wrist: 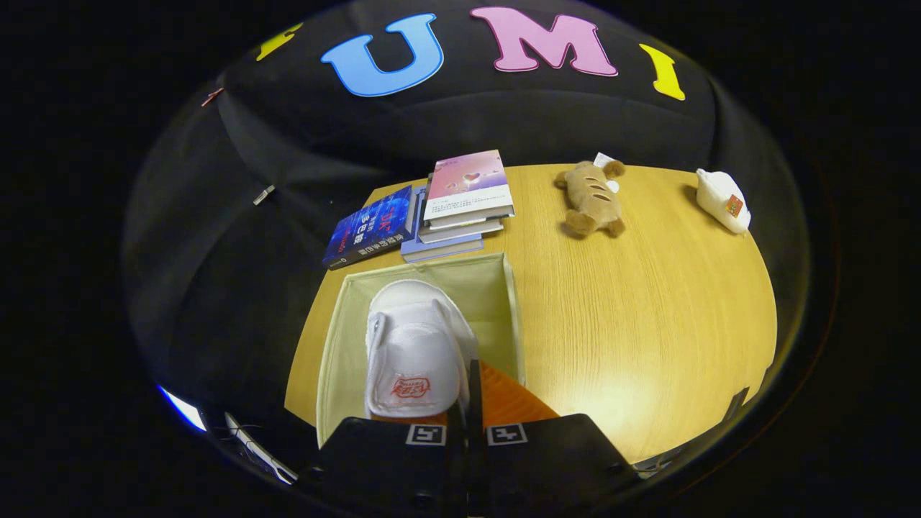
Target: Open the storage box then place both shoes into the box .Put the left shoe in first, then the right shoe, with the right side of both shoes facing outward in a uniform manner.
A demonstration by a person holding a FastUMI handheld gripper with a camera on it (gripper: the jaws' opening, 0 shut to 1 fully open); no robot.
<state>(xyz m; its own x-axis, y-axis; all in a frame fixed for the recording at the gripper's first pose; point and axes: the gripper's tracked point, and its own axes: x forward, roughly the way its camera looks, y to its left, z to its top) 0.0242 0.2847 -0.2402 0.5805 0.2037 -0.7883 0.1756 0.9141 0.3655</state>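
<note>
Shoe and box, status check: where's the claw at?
Claw fingers together, pinching white shoe's edge, it seems. Shoe hangs in open storage box. Books and plush toys beyond, clear of box.

worktop (647,302): light wood grain, rounded far edge, bright glare patch on the near part | wall (504,122): black cloth, draped and creased, closes in behind and to the left of the worktop | light: warm, from overhead; dim toward the cloth | clip (263,194): small, pale, pinned on the left cloth
</note>
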